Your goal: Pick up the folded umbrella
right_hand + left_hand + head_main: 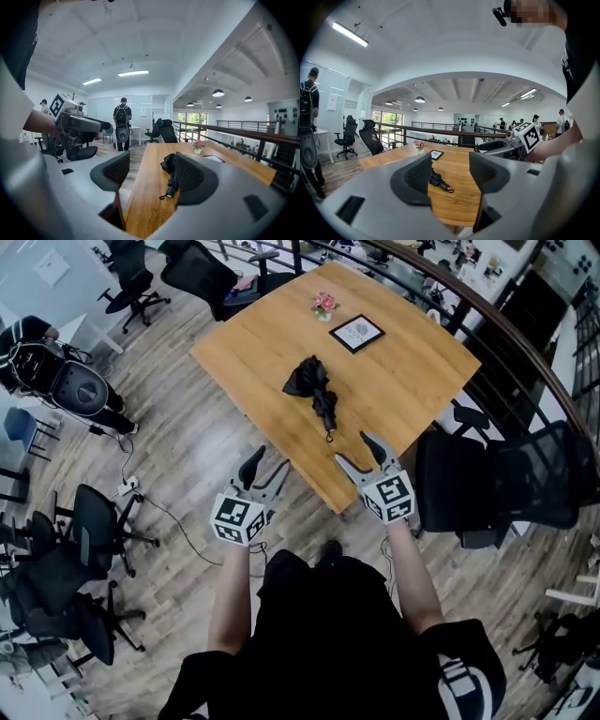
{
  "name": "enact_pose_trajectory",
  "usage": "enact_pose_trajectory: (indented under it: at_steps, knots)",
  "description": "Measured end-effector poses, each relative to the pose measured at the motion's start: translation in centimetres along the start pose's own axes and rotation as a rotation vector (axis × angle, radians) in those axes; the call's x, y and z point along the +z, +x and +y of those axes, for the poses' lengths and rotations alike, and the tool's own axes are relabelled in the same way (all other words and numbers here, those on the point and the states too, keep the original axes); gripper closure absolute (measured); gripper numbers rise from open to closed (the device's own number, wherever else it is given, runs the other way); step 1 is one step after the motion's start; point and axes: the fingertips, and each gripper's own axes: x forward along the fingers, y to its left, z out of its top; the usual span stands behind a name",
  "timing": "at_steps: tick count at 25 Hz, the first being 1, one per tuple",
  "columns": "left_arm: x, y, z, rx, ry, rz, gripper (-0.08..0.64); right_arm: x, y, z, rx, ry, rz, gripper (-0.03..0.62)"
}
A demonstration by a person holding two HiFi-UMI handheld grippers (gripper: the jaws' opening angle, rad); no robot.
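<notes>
A black folded umbrella [315,392] lies on the wooden table [394,371], its handle and wrist loop pointing toward me. In the left gripper view the umbrella [438,180] shows between the jaws, some way off. The right gripper view has the umbrella [171,174] partly hidden behind the right jaw. My left gripper [263,469] hangs open off the table's near corner, over the floor. Just above the table's near edge my right gripper [364,455] is open, a short way from the umbrella's handle. Neither holds anything.
A small flower pot [325,305] and a framed card [356,333] sit at the table's far side. A black office chair [487,486] stands right of the table, more chairs [80,559] at the left. A railing [525,343] runs behind the table.
</notes>
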Motion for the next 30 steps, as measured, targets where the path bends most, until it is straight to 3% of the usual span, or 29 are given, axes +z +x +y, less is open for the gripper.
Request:
enact_pose_trajectory:
  at_steps: [11,30]
  knots:
    - [0.1,2.0,3.2,-0.007,-0.013,-0.004,0.304,-0.2,3.2,-0.1,0.017,-0.012,0.032,0.291]
    - [1.8,9.7,18.1,-0.253,0.001,0.060,0.304,3.1,16.8,-2.4,-0.203,0.058,0.073,0.296]
